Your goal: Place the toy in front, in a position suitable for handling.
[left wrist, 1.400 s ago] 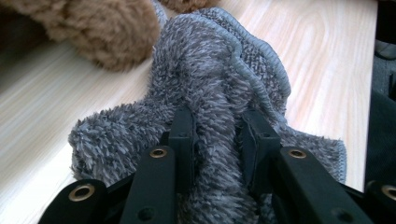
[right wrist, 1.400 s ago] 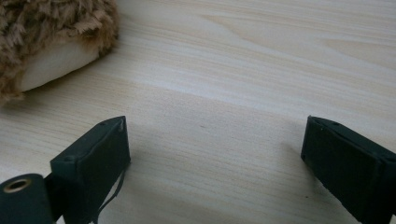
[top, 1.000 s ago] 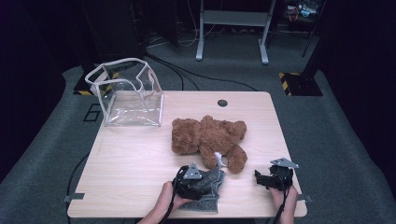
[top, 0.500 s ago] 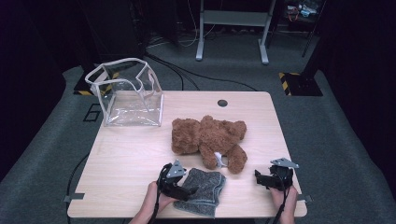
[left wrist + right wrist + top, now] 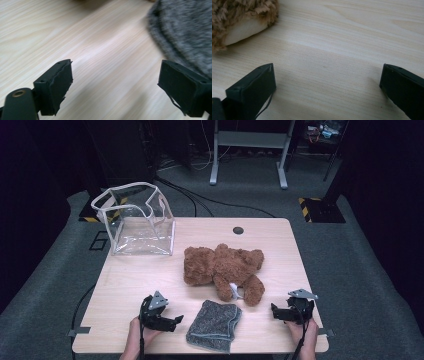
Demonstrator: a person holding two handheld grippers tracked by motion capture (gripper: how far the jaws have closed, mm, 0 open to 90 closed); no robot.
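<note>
1. Lying flat near the table's [image 5: 125, 280] front edge, one grey cloth [image 5: 215, 325] is running lengthwise front-to-back.
2. The left gripper [image 5: 172, 321] is just beside it, jaws having just been opening, empty.
3. The right gripper [image 5: 274, 310] is gaping empty; one teddy bear [image 5: 222, 268] is lying behind.

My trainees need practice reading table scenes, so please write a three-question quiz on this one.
1. True or false: the left tool grips the grey cloth.
2. What stands at the table's far left corner: A) clear bag, B) teddy bear?
3. What lies between the two tools?

Key: 1. False; its jaws have just been opening, with nothing between them. 2. A. 3. The grey cloth; the right tool is open too.
</note>
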